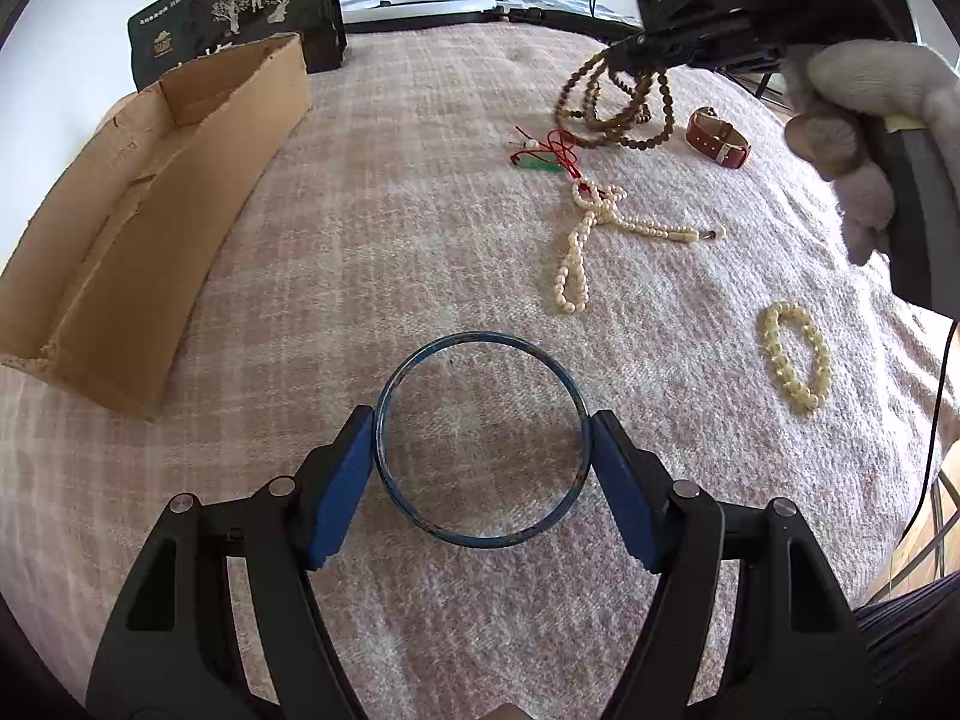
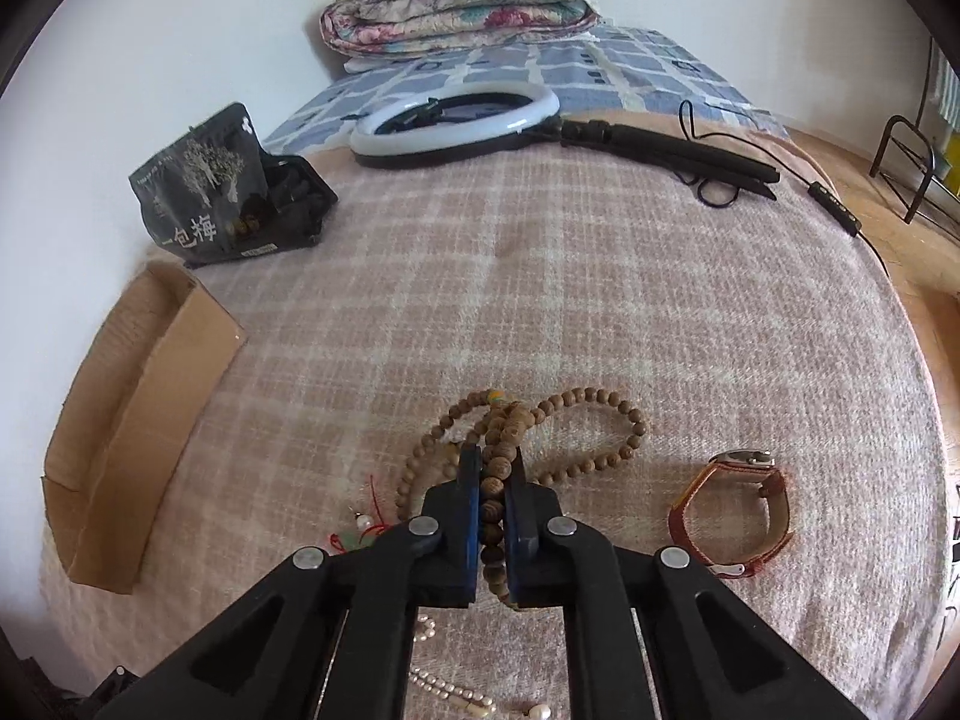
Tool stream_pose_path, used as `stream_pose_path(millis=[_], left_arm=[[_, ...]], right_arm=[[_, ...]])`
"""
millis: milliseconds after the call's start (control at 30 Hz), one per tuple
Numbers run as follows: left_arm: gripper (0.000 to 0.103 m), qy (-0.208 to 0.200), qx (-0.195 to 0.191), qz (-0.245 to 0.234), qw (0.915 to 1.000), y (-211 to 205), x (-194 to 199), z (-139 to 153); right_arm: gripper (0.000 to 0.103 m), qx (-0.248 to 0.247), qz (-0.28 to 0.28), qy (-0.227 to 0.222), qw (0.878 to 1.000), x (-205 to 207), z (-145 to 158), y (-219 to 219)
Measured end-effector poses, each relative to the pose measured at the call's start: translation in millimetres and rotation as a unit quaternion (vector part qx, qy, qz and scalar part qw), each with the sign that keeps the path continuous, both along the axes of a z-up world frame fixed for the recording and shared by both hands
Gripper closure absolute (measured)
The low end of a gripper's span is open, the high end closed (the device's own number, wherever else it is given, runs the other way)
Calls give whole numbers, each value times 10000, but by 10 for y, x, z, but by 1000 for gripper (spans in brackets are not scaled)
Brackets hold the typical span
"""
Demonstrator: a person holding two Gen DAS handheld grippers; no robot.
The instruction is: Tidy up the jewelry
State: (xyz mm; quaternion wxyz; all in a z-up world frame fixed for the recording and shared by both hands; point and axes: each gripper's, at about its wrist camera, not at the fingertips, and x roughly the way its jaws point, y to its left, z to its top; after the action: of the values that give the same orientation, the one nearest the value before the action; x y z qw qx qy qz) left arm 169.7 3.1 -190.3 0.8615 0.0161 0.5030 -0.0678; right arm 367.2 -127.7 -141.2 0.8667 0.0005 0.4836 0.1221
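My left gripper [image 1: 482, 429] is closed on a blue bangle [image 1: 480, 339], one pad at each side, over the pink plaid blanket. My right gripper [image 2: 493, 462] is shut on a brown wooden bead necklace [image 2: 591, 399]; the rest of its loops lie on the blanket. In the left wrist view that gripper [image 1: 624, 51] is at the upper right on the same necklace [image 1: 624, 120]. A pearl necklace [image 1: 579, 240], a cream bead bracelet [image 1: 798, 357], a red-corded green pendant [image 1: 540, 159] and a brown leather watch [image 1: 717, 138] lie loose.
An open cardboard box [image 1: 138, 228] lies at the left, also in the right wrist view [image 2: 138, 414]. A black snack bag [image 2: 204, 198] stands behind it. A ring light [image 2: 456, 126] with its stand and cable lies at the far side, before folded quilts [image 2: 462, 0].
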Motion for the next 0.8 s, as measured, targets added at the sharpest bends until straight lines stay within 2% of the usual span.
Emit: stream_pose_path(millis=[233,467,700,800], left_arm=[[30,-316,-51,32,9995,48,-185,288],[30,-675,-205,64,9975,179,-174,664],[30,-1017,-318,296,9939,477,-115,1056],[30,-1105,-255,399,9927,636,-71,1186]], right_arm=[[99,104,127,-446,9989,-198,424,20],[99,294,221,-817,9960,-391,812,69],[99,386,477,-1121,9918,-531,1113,304],[99,422,619,-1246,9894,-583,1219,442]])
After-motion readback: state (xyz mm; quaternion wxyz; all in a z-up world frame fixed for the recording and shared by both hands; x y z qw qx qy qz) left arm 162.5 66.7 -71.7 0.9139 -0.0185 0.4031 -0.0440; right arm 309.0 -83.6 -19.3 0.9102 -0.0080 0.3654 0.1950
